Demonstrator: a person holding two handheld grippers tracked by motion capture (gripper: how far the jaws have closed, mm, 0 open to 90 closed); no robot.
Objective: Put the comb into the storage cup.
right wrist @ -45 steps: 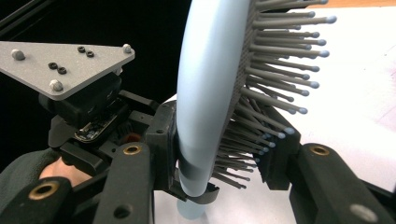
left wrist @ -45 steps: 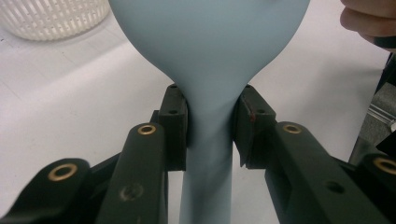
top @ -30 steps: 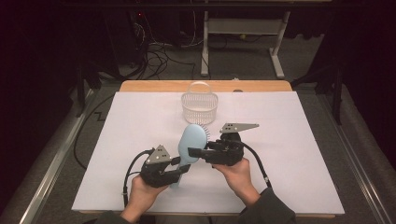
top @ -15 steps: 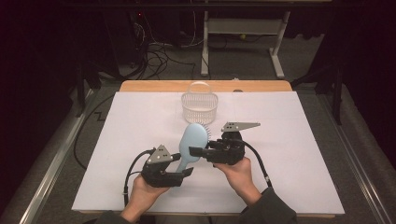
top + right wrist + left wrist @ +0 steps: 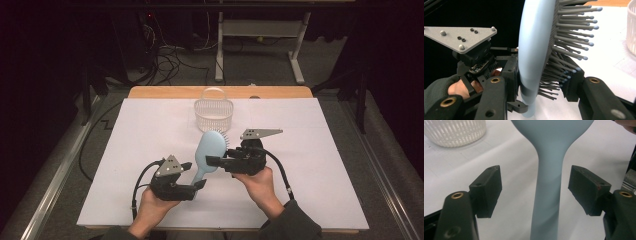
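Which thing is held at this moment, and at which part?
The right hand-held gripper clamps the blue hairbrush at its head, across back and bristles. The left hand-held gripper stands open around the handle.

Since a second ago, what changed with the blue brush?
The left tool let go: its jaws have just been opening and now stand clear on either side of the brush handle. The right tool stays clamped on the brush head. Hands and basket stayed put.

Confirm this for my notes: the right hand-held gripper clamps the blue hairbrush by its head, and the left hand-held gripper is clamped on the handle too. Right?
Not quite. The left hand-held gripper is not clamped: its jaws have just been opening and stand apart on either side of the hairbrush handle, as the left gripper view shows. The right hand-held gripper does clamp the head.
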